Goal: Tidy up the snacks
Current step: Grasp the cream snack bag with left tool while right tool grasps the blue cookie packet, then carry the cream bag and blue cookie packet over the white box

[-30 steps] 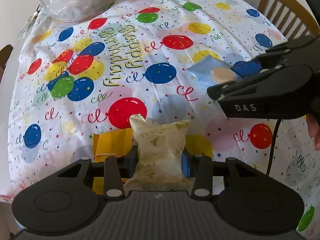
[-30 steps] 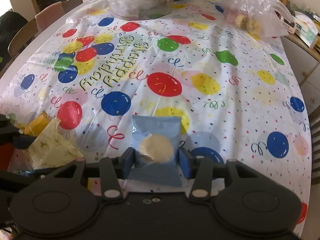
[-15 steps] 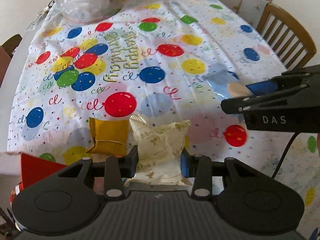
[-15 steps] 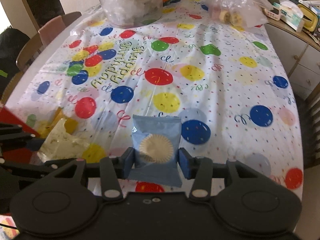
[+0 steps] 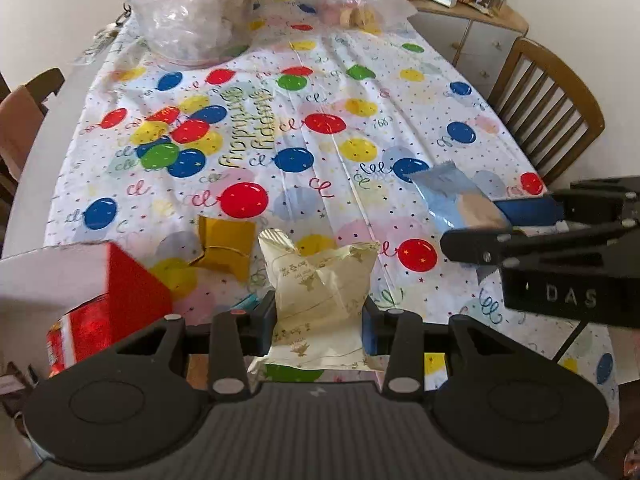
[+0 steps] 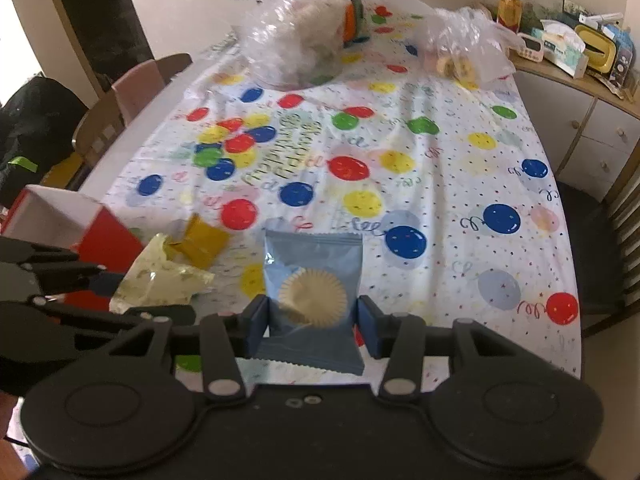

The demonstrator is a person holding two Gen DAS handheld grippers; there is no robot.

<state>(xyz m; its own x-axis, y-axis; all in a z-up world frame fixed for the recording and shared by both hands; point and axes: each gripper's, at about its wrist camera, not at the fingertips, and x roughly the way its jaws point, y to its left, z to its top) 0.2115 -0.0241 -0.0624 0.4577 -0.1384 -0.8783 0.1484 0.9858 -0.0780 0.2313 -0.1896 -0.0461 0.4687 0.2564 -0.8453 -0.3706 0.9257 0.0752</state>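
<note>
Pinching a cream snack packet (image 5: pixel 320 300) and a blue one (image 6: pixel 314 296) clear of the tablecloth (image 6: pixel 460 184), the left gripper (image 5: pixel 320 320) and right gripper (image 6: pixel 312 320) seem bound for the red box (image 6: pixel 80 228) at the frame's left.

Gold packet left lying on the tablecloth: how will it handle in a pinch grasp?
The gold packet looks creased and bent, so probably floppy and light. Its foil-like sheen suggests it may slip between fingers. It lies flat on the smooth tablecloth, so a push would likely slide it.

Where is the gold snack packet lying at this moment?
The gold snack packet lies on the tablecloth near its front left, between the red box and the cream packet that the left gripper holds.
</note>
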